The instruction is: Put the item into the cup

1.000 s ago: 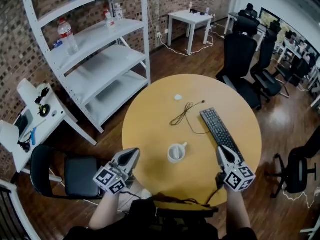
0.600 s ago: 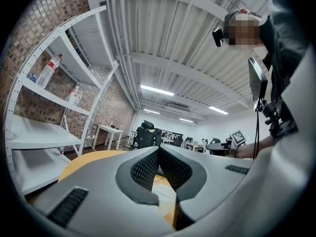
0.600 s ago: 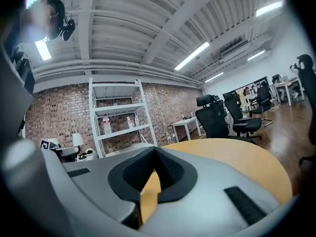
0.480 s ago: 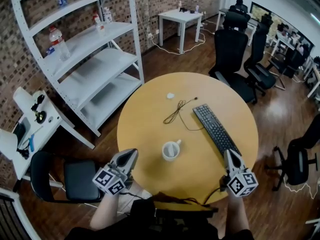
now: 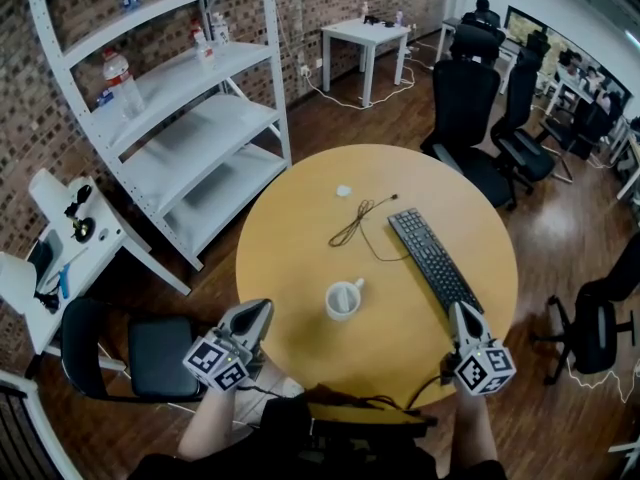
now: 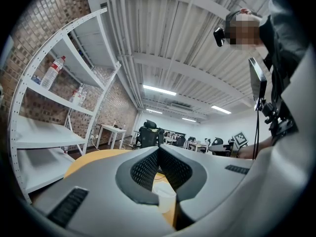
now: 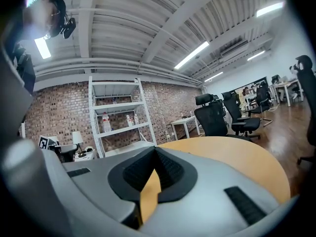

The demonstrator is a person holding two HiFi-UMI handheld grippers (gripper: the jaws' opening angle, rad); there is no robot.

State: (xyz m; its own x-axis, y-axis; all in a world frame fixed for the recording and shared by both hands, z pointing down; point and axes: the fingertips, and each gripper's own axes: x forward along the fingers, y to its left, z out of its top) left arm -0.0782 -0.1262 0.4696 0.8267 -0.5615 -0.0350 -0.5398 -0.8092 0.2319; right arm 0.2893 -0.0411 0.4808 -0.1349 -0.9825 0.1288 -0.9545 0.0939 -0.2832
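While both grippers hang at near edge of tabletop (image 5: 290,253), left gripper (image 5: 258,313) and right gripper (image 5: 461,313) have jaws closed, nothing between.
- Small white item (image 5: 343,190) lies far side, beyond cable (image 5: 355,226), well apart from cup (image 5: 343,299).
- Too small to identify; likely light, maybe soft.
- Pinch gently across middle.

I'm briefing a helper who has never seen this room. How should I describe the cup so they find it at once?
Find the round yellow table mid-room, with a black keyboard on its right half. Just left of the keyboard's near end stands the cup: white, open-topped, with a small handle, unlike the flat white lump and thin dark cable farther back.
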